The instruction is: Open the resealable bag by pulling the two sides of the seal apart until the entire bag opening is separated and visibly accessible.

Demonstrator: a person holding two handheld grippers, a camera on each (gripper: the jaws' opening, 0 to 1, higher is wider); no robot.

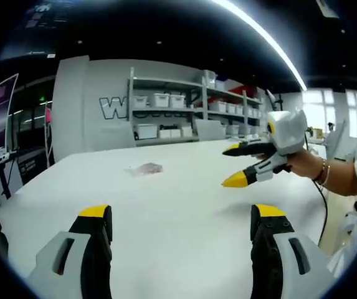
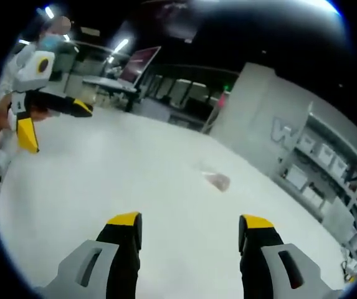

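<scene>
Nearest, the left claw (image 1: 181, 221) hangs above a white bench (image 1: 166, 205) with its two yellow-tipped jaws spread wide and nothing between them. In the right gripper view the right claw (image 2: 190, 232) is the same: jaws well apart, empty, above bare bench top. From the left gripper view the right claw also shows off to the right, held in a person's hand (image 1: 303, 163), jaws parted.

Farther out, well apart from both claws, one small clear resealable bag (image 1: 144, 168) lies flat on the bench; in the right gripper view it sits ahead, slightly right of centre (image 2: 217, 180). Whether its seal is shut is too small to tell.

Neither claw touches the bag, so the approach seems to be the step in hand. Done well, each claw would likely pinch one side of the seal near the lip, then draw apart evenly.

Count: two claws, one bag, one bench. Beyond stand shelves (image 1: 184, 112) of white bins.
</scene>
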